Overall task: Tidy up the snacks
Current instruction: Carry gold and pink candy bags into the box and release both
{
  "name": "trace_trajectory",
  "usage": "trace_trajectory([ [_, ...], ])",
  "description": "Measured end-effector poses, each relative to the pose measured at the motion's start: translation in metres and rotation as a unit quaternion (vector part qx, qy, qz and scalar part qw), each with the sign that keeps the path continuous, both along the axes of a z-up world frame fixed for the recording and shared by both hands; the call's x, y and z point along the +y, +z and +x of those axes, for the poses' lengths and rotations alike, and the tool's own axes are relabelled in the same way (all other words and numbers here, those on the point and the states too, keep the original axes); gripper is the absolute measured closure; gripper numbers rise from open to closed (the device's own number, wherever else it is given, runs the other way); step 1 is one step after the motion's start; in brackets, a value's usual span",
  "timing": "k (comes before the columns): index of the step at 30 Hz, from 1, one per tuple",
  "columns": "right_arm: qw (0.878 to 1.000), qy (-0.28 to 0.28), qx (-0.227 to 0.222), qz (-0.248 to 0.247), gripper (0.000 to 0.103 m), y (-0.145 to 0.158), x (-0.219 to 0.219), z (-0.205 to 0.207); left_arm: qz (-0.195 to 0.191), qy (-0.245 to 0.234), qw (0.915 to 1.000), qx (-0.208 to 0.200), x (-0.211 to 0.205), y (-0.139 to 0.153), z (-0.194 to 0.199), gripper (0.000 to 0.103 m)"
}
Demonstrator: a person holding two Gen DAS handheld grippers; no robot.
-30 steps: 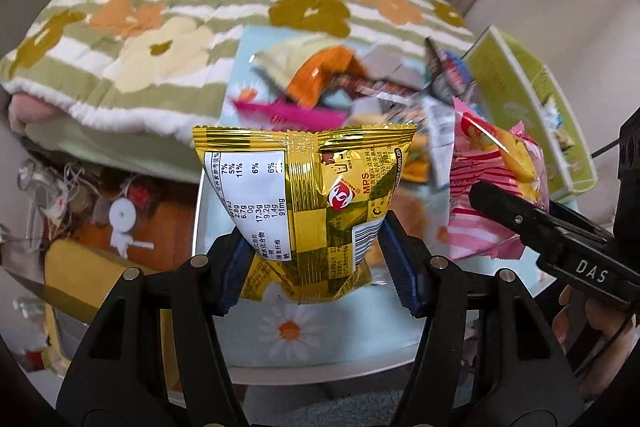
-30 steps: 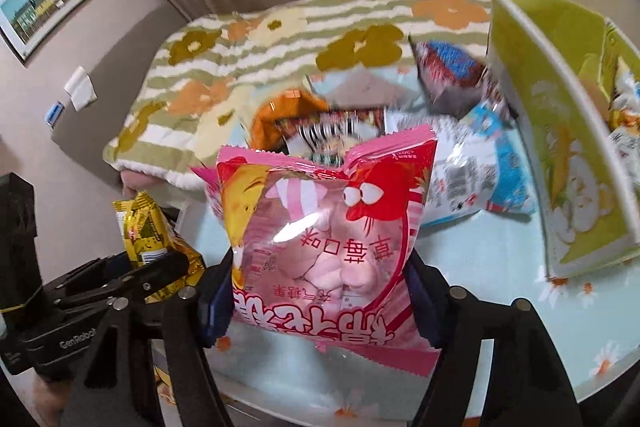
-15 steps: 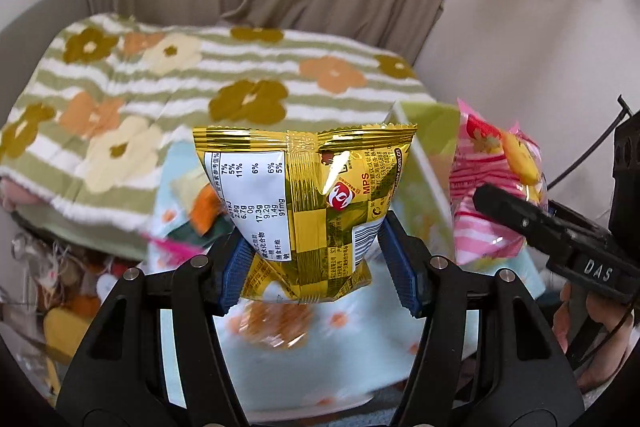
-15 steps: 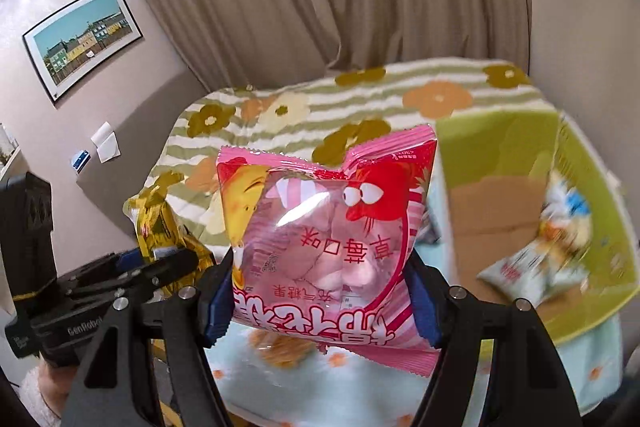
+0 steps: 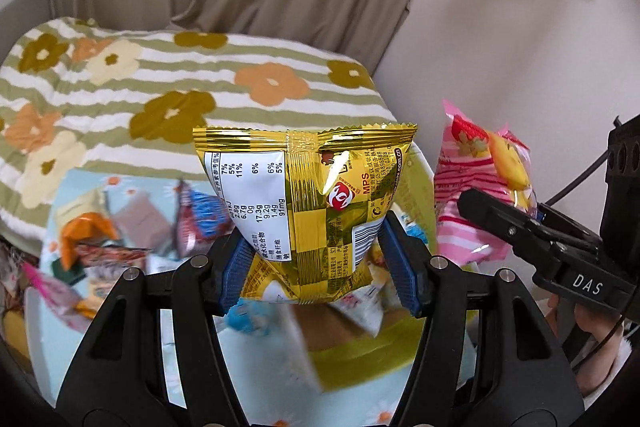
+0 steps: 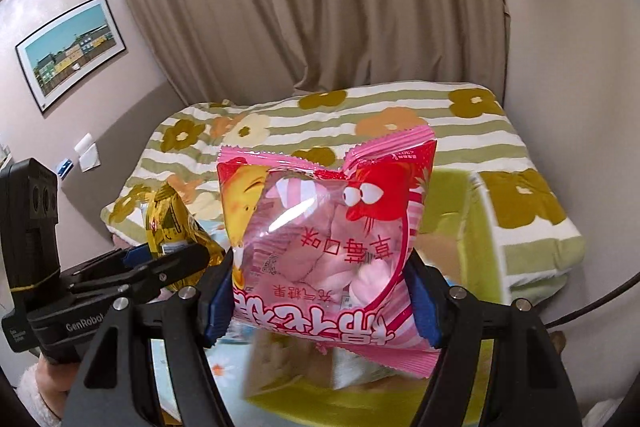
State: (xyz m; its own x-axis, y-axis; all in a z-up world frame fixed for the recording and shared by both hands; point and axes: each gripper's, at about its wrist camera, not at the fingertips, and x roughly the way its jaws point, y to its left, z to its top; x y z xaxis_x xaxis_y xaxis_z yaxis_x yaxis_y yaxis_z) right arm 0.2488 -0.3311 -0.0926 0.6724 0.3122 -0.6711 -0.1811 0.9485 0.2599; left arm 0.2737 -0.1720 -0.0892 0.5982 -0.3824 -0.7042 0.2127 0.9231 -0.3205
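Nearest us, our left gripper [image 5: 318, 267] is clamped on a gold snack bag [image 5: 308, 203] and our right gripper [image 6: 322, 301] on a pink marshmallow bag [image 6: 326, 227], both held above the yellow-green box [image 5: 360, 351]. The box already holds a few packets. Beyond, more snacks [image 5: 132, 231] lie unsorted on the table [image 5: 72, 187].

gold bag [image 5: 316, 211], foil, nutrition label facing near, upright and pinched low between blue-padded jaws. pink bag [image 6: 328, 227], clear window showing marshmallows, print upside down, also upright in jaws. below, a yellow-green box [image 5: 360, 355] holding packets; loose snacks [image 5: 120, 235] left on desk.
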Motion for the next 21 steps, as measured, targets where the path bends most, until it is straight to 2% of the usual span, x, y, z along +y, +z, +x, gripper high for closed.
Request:
trace_trajectory([
  [5,1.000,-0.013,0.019,0.009,0.035,-0.016,-0.029,0.027,0.006,-0.014,0.9993,0.033,-0.031,-0.023,0.033,0.046],
  [14,0.998,-0.028,0.055,0.009,0.035,-0.044,-0.048,0.063,0.007,-0.041,0.9955,0.086,-0.059,-0.068,0.081,0.044],
  [15,0.998,-0.031,0.058,0.009,0.035,-0.045,-0.049,0.065,0.007,-0.042,0.9951,0.089,-0.060,-0.072,0.085,0.042],
  [17,0.997,-0.036,0.065,0.010,0.035,-0.049,-0.051,0.071,0.015,-0.044,0.9938,0.101,-0.064,-0.080,0.093,0.025],
  [18,0.997,-0.038,0.068,0.010,0.035,-0.051,-0.052,0.073,0.023,-0.044,0.9934,0.104,-0.066,-0.083,0.094,0.012],
  [21,0.996,-0.041,0.073,0.013,0.035,-0.054,-0.054,0.079,0.036,-0.047,0.9929,0.104,-0.065,-0.087,0.096,0.010],
])
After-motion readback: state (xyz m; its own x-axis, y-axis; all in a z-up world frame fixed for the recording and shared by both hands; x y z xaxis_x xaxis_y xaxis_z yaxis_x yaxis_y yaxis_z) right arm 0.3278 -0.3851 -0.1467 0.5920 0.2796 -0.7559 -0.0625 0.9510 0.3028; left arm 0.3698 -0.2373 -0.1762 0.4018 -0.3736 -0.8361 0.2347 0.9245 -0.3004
